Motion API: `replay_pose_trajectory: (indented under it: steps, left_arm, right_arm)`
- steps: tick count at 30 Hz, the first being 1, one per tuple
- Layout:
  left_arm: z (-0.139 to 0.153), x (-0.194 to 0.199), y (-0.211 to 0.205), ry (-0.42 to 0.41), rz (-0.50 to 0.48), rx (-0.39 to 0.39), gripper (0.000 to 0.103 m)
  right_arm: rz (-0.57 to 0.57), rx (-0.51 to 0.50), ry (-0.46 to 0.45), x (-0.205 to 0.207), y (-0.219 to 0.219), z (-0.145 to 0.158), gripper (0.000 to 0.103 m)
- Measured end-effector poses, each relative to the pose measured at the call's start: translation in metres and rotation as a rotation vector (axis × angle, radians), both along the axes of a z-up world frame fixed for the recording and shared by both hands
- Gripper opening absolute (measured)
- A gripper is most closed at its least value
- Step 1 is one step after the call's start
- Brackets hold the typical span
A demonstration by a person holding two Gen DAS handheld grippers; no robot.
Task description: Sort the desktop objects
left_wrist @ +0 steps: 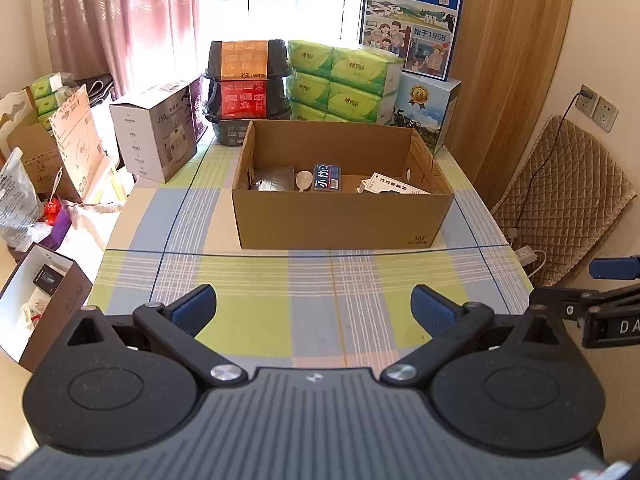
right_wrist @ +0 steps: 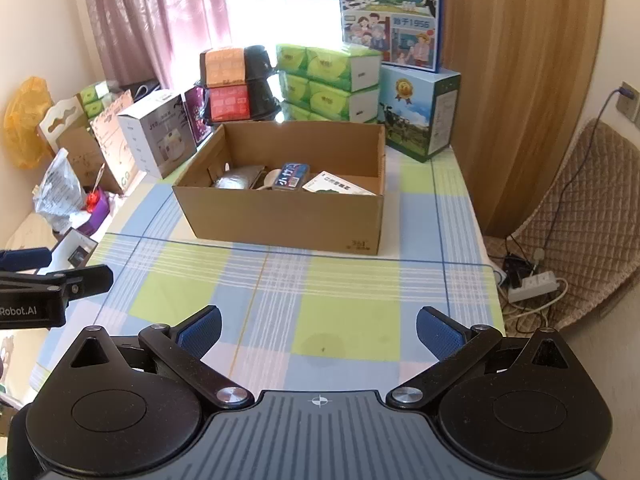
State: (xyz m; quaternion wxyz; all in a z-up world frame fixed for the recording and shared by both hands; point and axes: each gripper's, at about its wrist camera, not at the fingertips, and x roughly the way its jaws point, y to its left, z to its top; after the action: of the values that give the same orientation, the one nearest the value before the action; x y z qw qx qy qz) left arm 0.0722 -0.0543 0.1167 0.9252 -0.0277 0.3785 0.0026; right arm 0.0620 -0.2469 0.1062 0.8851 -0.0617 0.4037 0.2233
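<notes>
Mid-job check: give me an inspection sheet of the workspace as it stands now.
Surface: checked tablecloth, bare in front of the box.
Job's things: open cardboard box holding a white spoon, blue packet, white carton, grey pouch.
Clutter: tissue packs, milk cartons, stacked bowls behind.
Grippers: left gripper and right gripper open, holding nothing.
Cables: power strip on floor, right.
Surroundings: curtain, padded chair.
</notes>
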Motion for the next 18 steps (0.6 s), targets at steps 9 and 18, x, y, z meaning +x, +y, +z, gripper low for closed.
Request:
replay_pose_trajectory:
  steps: [9, 18]
  left_arm:
    - [-0.004, -0.033, -0.010, -0.023, 0.009, -0.004, 0.102]
    - [-0.006, -0.062, -0.014, -0.020, 0.030, -0.001, 0.102]
  right_arm:
    - [-0.026, 0.021, -0.016, -0.035, -0.020, -0.006, 0.101]
    - [-0.008, 0.012, -0.040, -0.068, -0.028, -0.009, 0.101]
